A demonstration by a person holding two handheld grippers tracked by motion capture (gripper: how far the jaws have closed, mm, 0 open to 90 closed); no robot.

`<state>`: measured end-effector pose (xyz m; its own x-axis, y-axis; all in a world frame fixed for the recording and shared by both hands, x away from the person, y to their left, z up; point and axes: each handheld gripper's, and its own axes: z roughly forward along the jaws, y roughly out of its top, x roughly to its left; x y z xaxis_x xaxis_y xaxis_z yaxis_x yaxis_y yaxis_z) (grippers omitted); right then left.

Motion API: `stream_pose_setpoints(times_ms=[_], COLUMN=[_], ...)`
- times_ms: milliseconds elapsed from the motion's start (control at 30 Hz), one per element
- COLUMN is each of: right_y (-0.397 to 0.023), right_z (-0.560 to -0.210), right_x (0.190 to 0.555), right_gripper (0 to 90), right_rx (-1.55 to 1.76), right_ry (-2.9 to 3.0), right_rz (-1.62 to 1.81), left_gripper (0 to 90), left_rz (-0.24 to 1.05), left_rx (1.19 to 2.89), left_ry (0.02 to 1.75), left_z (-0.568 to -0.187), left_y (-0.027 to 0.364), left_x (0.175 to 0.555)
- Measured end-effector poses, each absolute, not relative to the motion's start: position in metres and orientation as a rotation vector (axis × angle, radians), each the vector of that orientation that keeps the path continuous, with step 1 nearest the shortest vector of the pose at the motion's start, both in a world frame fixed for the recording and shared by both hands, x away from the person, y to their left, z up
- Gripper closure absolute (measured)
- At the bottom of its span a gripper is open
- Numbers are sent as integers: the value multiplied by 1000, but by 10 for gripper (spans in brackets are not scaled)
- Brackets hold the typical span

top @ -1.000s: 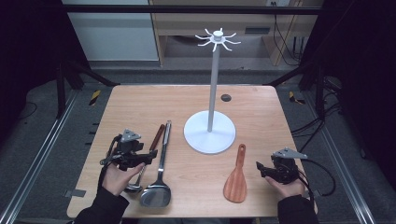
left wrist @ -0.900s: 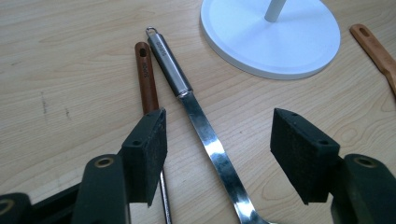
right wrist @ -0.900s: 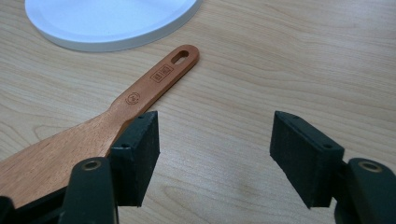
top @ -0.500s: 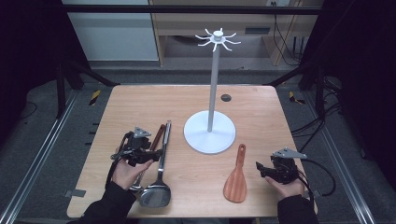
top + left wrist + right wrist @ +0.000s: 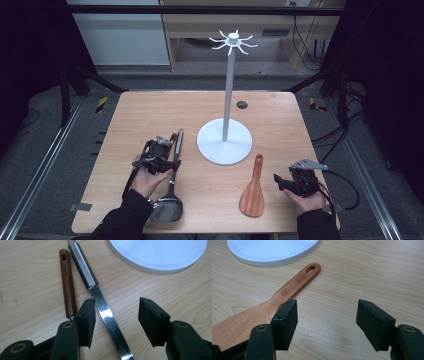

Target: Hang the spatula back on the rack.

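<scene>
Two utensils side by side on table (image 5: 125, 115) left of white stand base (image 5: 224, 145). Left gripper (image 5: 116, 315) low over steel ladle's flat shank (image 5: 110, 322), jaws just closing, not yet pinching. Right gripper (image 5: 325, 322) unclenched beside wooden spatula (image 5: 259, 312). Next, likely: clamp shank, lift toward hooks (image 5: 233, 42).

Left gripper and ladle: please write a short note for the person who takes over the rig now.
Left gripper: open, jaws just closing, astride the steel ladle shaft, pads not pressing yet.
Right gripper: open, holds nothing, beside the wooden spatula.
Brown-handled utensil lies beside the ladle. All three lie flat on the table.
Rack: hooks bare.
Done: nothing lifted.
Left, probably: grip the ladle and hang the utensils.
</scene>
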<state>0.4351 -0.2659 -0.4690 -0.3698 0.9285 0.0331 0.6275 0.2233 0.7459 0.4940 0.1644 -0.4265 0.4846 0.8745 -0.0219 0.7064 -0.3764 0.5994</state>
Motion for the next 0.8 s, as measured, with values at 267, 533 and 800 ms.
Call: stream_pose_setpoints(times_ms=[267,533,800], right_y=[-266,-266,-266], right_z=[-469,-469,-468], right_x=[435,435,435], right_gripper=[340,345,351], right_rx=[1434,1433,1432], right_ry=[2084,2082,2085], right_rz=[966,970,978], left_gripper=[518,539,562], left_rz=[398,373,346], left_rx=[2220,2265,2302], left_ry=[1342,1387,1419], left_z=[-441,-456,-465], left_y=[161,159,159], left_x=[500,505,507])
